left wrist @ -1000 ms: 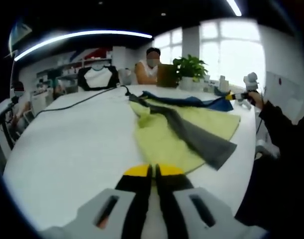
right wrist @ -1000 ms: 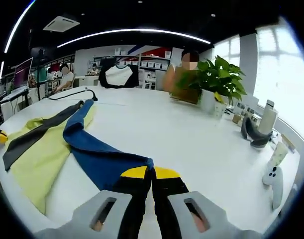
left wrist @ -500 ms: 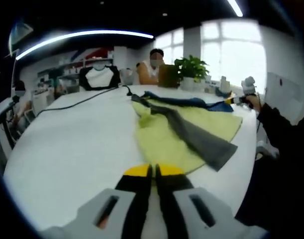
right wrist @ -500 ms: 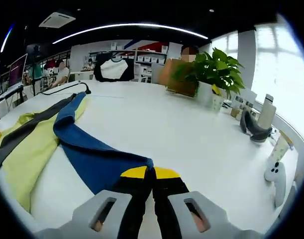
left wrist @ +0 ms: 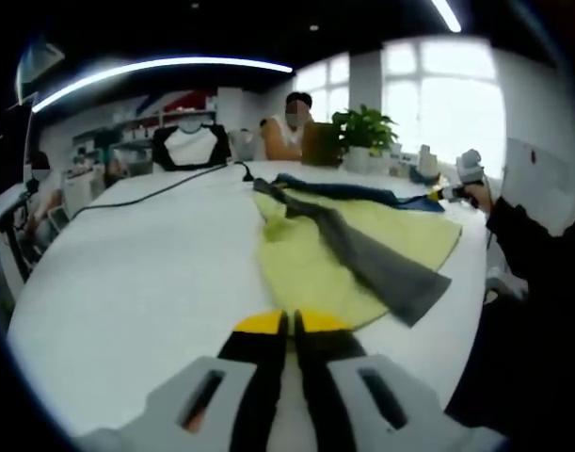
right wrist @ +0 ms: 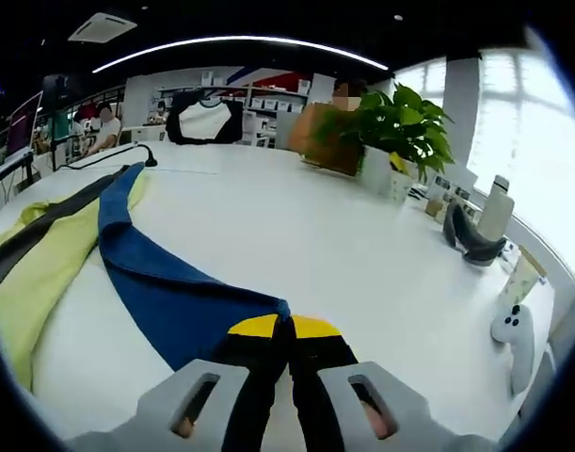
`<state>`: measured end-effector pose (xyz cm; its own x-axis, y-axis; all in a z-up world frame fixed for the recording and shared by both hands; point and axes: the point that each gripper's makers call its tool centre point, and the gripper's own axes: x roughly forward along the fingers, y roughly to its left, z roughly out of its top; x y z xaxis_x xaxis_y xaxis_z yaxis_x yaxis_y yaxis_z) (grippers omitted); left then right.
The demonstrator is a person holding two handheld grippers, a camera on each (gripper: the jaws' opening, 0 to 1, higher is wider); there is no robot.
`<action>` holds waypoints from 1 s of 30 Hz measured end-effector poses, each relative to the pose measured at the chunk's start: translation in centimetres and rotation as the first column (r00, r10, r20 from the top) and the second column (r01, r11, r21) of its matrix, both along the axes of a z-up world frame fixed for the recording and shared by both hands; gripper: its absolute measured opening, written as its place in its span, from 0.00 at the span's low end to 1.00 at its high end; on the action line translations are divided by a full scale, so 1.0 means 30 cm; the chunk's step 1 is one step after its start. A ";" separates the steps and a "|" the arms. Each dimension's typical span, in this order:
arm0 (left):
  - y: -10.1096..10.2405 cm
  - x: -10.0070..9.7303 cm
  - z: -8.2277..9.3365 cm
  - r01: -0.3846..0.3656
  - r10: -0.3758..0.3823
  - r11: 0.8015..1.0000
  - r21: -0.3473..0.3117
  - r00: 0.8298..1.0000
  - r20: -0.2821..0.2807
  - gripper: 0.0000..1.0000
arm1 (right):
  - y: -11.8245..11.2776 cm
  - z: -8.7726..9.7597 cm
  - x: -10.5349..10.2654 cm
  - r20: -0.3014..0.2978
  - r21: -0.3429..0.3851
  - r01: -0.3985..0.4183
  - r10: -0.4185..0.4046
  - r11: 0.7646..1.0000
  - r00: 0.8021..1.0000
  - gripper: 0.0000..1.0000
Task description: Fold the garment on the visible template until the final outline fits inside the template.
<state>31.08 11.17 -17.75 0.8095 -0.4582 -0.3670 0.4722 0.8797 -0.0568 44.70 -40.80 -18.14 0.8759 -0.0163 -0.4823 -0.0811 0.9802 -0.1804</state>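
— While the right gripper (right wrist: 289, 325) pinches the blue edge of the garment (right wrist: 188, 306), what is most likely to go wrong?

— I'd say a slip. Its jaws are pressed together over a small bite of blue cloth at the corner, so a quick pull could tug the corner free and drop the fold crooked. Dragging too far could also carry the cloth over the table (right wrist: 296, 240) edge on the near side.

— And the left gripper (left wrist: 290, 322)?

— Jaws closed, tips together just short of the yellow hem. I can't tell whether it has any cloth between them; it looks to be merely near the hem. If it has nothing, the garment (left wrist: 348, 250) has no anchor on that side and the whole piece may slide instead of folding.

— Where does the garment lie?

— Spread flat on the white table, yellow panel with a grey band crossing it and blue along the far edge in the left gripper view. I can't make out a template outline.

— Room to move?

— Plenty of bare white table to the left in the left gripper view. In the right gripper view, the right side is tighter: a potted plant (right wrist: 400, 127), bottles and a controller (right wrist: 513, 334) stand near the rim, and a black cable (left wrist: 160, 188) runs along the far part.
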 end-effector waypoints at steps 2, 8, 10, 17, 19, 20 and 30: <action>0.004 0.000 -0.001 -0.003 0.003 1.000 0.000 1.000 0.000 0.04 | -0.015 0.002 0.003 -0.001 -0.003 0.010 -0.010 1.000 1.000 0.00; 0.016 -0.002 0.001 -0.010 0.010 1.000 -0.003 1.000 0.000 0.04 | -0.058 0.003 0.014 -0.009 -0.022 0.026 -0.026 0.999 1.000 0.00; 0.020 -0.003 0.001 -0.013 0.013 1.000 -0.001 1.000 0.001 0.04 | -0.069 0.001 0.018 -0.013 -0.022 0.030 -0.030 0.999 0.999 0.01; 0.023 -0.002 -0.002 -0.015 0.015 1.000 0.001 1.000 -0.003 0.04 | -0.097 -0.013 0.020 -0.028 -0.036 0.040 -0.041 0.999 0.999 0.01; 0.023 -0.003 -0.001 -0.014 0.014 1.000 0.001 1.000 -0.002 0.04 | -0.100 -0.015 0.022 -0.031 -0.024 0.045 -0.045 0.999 0.999 0.01; 0.024 -0.002 -0.001 -0.015 0.015 1.000 0.001 1.000 -0.001 0.04 | -0.100 -0.015 0.024 -0.029 -0.024 0.046 -0.047 0.999 0.998 0.01; 0.026 -0.002 -0.009 -0.016 0.016 1.000 -0.003 1.000 -0.006 0.04 | -0.136 -0.023 0.021 -0.034 -0.043 0.064 -0.066 0.997 0.997 0.03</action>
<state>31.01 11.95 -18.01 0.8147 -0.4460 -0.3705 0.4574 0.8871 -0.0621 45.34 -44.89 -18.84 0.8547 -0.0934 -0.5107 -0.0244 0.9754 -0.2191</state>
